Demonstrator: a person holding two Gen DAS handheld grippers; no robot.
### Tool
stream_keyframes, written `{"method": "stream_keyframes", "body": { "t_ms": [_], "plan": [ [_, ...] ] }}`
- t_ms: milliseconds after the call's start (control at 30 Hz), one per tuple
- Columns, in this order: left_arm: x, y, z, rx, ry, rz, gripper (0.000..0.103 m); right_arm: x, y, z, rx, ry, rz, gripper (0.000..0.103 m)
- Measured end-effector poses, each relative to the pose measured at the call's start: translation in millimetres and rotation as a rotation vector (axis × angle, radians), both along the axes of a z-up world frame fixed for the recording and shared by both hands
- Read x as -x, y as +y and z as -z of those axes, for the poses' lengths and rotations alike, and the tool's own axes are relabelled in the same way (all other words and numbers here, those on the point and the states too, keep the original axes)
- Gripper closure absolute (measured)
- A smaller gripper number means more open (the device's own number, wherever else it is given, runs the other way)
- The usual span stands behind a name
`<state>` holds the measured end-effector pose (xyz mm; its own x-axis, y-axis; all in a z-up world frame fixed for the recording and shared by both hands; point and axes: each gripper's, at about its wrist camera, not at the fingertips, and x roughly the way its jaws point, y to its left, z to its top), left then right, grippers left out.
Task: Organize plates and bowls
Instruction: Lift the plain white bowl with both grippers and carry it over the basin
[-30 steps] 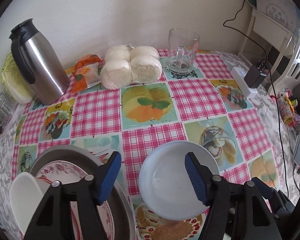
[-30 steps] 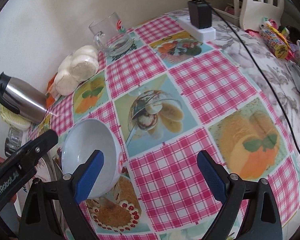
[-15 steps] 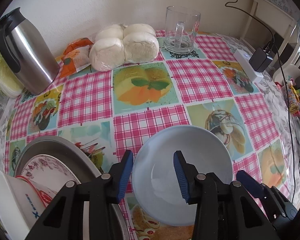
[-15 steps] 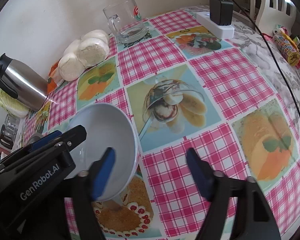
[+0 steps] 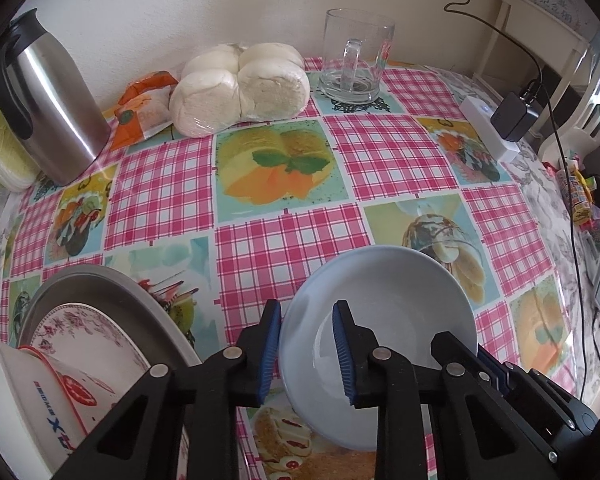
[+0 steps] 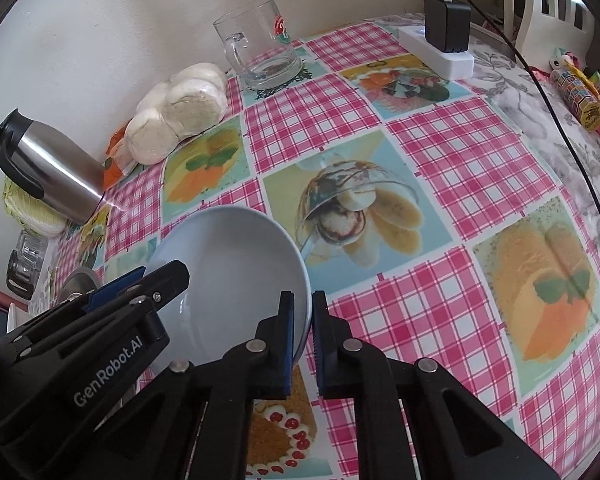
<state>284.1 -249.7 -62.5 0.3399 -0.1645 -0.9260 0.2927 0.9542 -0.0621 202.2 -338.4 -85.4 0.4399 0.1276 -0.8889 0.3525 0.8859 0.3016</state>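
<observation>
A pale blue bowl (image 5: 396,300) (image 6: 228,256) sits on the checked tablecloth. My left gripper (image 5: 306,354) straddles its left rim, one pad outside and one inside. Its jaws are closing, with a gap still showing between the pads. My right gripper (image 6: 302,336) is shut on the bowl's right rim, which is pinched between the blue pads. At the lower left, a floral plate (image 5: 88,336) lies in a grey metal tray (image 5: 112,292), with a white red-rimmed bowl (image 5: 28,400) on top.
Along the back wall stand a steel thermos (image 5: 48,100), an orange packet (image 5: 144,104), wrapped white buns (image 5: 240,88) and a glass mug (image 5: 354,60). A white power strip with a black charger (image 5: 488,128) and its cable lies at the right.
The left gripper came down over the bowl's left rim and its jaws narrowed. The right gripper's jaws went from wide open to clamped on the bowl's right rim.
</observation>
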Motion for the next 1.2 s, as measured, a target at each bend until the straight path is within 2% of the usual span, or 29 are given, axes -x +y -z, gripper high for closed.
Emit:
{"method": "stream_keyframes", "body": {
  "t_ms": [467, 567, 633, 733, 967, 1200],
  "plan": [
    [5, 6, 12, 0.061, 0.038, -0.026, 0.084, 3, -3, 11, -0.006, 0.032, -0.002, 0.095],
    [7, 7, 12, 0.055, 0.037, -0.027, 0.086, 5, -8, 9, -0.057, 0.029, 0.016, 0.095],
    [8, 9, 9, 0.089, 0.046, -0.036, 0.086, 6, -11, 4, -0.062, 0.017, 0.022, 0.094],
    [10, 11, -3, 0.12, 0.023, -0.041, 0.086, 6, -8, -12, -0.011, -0.009, 0.012, 0.094],
    [19, 27, -55, 0.207, -0.065, -0.052, 0.086, 12, -4, -59, 0.004, -0.111, 0.011, 0.094],
    [31, 60, -101, 0.294, -0.13, -0.079, 0.086, 19, 15, -111, 0.036, -0.211, -0.012, 0.094]
  ]
}}
